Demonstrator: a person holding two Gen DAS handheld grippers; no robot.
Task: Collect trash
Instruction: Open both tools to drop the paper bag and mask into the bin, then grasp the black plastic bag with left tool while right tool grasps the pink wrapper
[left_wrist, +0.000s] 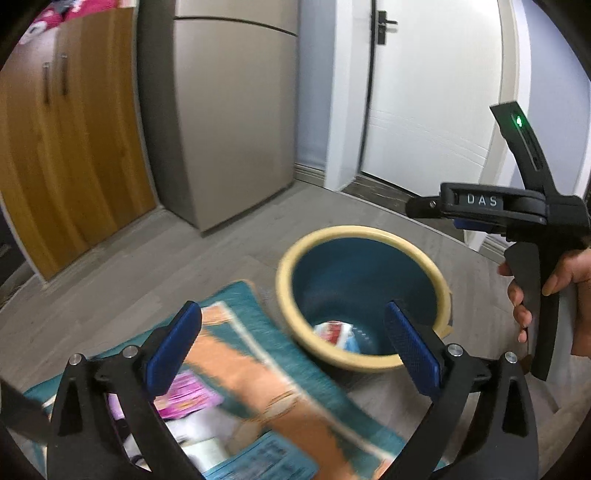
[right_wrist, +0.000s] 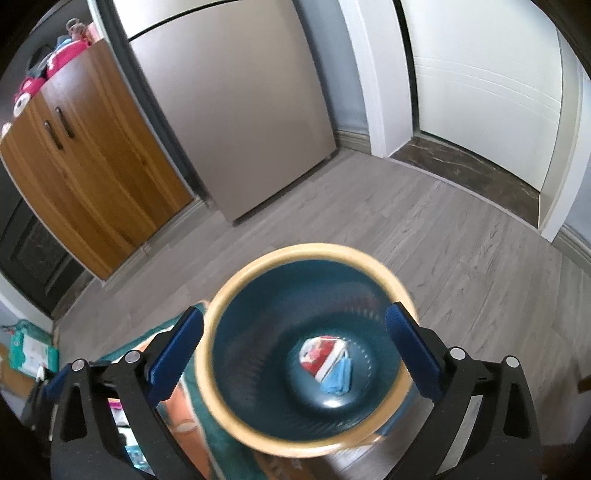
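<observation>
Trash (right_wrist: 325, 360), red-white wrapper with blue scrap, lies at the bin (right_wrist: 221, 295) bottom straight below your right gripper (right_wrist: 295, 350), jaws wide and empty; more litter (left_wrist: 188, 395) waits on the mat (left_wrist: 258, 325) under your left gripper (left_wrist: 291, 347), likewise open.

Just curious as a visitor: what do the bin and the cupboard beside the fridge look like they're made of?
The bin looks like moulded plastic: a smooth teal inside with a soft sheen, rows of small dots near its floor, and a cream rim.

The cupboard looks like wood or wood-look laminate, with orange-brown streaked grain, a satin surface and dark bar handles. Which one cannot be told.
</observation>
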